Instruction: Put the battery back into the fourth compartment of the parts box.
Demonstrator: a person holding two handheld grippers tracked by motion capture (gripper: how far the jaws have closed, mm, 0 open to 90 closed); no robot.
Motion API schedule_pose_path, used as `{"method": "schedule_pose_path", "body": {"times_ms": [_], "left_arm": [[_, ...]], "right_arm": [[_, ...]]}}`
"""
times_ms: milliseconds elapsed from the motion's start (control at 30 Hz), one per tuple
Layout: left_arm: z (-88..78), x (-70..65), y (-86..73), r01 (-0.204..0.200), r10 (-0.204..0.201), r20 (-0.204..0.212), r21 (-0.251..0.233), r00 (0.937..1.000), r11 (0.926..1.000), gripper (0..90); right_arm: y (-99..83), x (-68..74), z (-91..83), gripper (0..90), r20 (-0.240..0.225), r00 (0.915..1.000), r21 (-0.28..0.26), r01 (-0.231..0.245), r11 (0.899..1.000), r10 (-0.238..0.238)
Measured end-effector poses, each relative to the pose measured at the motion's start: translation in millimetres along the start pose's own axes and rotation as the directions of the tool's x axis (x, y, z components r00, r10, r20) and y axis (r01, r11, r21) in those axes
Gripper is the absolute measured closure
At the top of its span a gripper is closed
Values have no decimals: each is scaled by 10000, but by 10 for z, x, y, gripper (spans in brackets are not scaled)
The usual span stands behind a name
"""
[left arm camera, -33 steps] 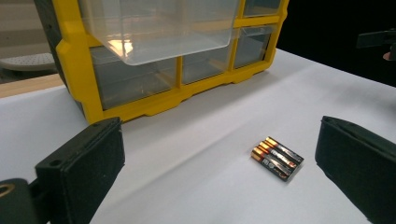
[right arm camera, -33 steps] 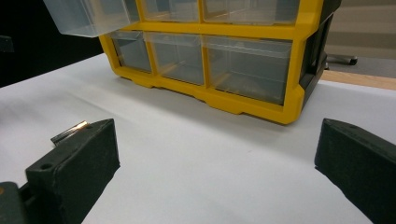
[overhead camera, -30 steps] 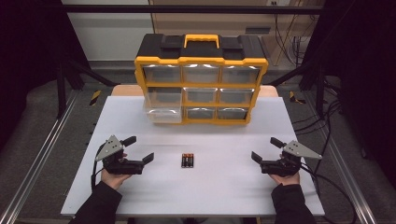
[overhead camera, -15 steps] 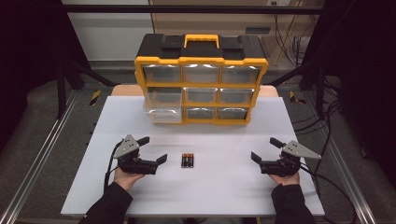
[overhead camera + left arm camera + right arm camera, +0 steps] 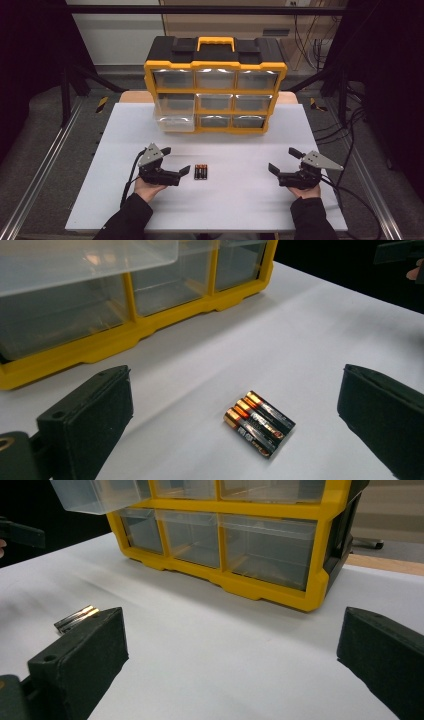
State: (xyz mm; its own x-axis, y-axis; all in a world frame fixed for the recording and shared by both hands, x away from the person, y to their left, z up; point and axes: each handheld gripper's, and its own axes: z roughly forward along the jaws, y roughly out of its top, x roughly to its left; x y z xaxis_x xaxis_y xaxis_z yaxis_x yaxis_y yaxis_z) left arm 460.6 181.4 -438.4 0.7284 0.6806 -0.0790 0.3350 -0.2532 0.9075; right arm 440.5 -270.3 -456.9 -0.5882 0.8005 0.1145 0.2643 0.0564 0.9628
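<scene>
Left gripper [image 5: 176, 161] has slid right, jaws spread, now just beside the batteries [image 5: 201, 172] mid-table near the front edge. Likely the pickup approach. Right gripper [image 5: 287, 161] unmoved, jaws also apart, holding nothing

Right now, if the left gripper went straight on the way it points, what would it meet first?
Probably the batteries: they lie on the table just ahead of the open left gripper, between its jaws.

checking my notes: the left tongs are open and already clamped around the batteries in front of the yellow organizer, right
Not quite. The left tongs are open, but not clamped on the batteries: the left gripper view shows the pack lying untouched on the white table between the spread jaws, in front of the yellow organizer.
</scene>
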Motion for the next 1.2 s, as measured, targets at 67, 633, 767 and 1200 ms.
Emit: {"method": "schedule_pose_path", "body": {"times_ms": [67,633,767,1200], "left_arm": [[52,-25,-5,-63,63,25,161,10000,9999,8],[417,-126,-133,552,-471,-481,1847,9977,9812,83],[452,-137,-157,736,-597,-707,2156,9957,9737,157],[509,-218,-200,876,-571,-1152,2804,9917,9559,446]], "right_arm": [[-1,1,2,3,-4,10000,-1,25,10000,-25],[-4,2,10,3,-6,10000,68,-11,10000,11],[-6,2,12,4,-12,10000,101,9,9999,-9],[-2,0,8,4,9,10000,92,-39,10000,39]]}}
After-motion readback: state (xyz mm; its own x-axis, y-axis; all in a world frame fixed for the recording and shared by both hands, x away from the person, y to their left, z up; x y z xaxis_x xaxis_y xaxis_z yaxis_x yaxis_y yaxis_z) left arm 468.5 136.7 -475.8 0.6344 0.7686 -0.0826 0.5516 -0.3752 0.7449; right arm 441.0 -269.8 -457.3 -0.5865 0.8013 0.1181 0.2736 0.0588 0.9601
